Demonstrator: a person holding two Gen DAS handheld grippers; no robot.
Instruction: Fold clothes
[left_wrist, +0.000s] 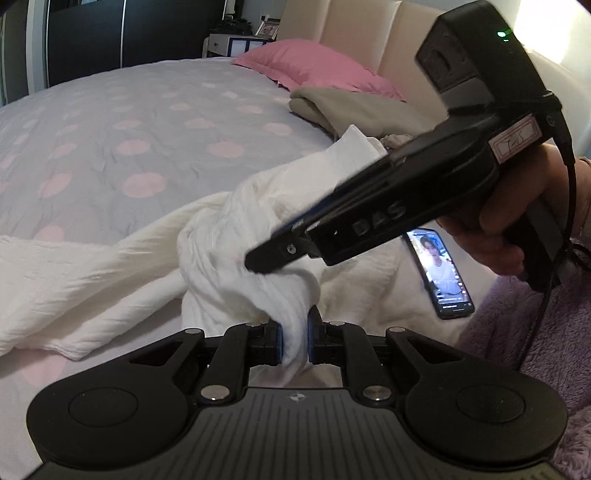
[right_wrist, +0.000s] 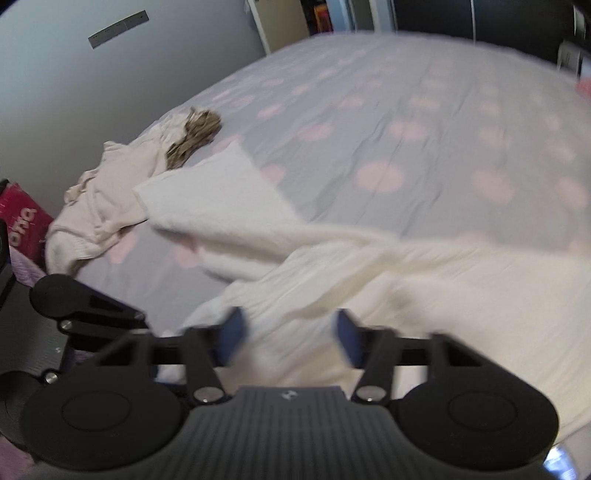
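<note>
Cloth (left_wrist: 229, 229), white and crumpled, lies along the bed's (left_wrist: 147, 122) near edge. Left hand-held gripper (left_wrist: 293, 339) is clamped on a bunch of it. Right hand-held gripper (right_wrist: 289, 334) has its pads apart with cloth between; blur hides whether they press. Its body partly covers a phone (left_wrist: 439, 273).

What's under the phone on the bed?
The phone lies face up on white cloth, next to the bunch that the left claw pinches. That cloth covers the bed there, so whatever is below it stays hidden.
</note>
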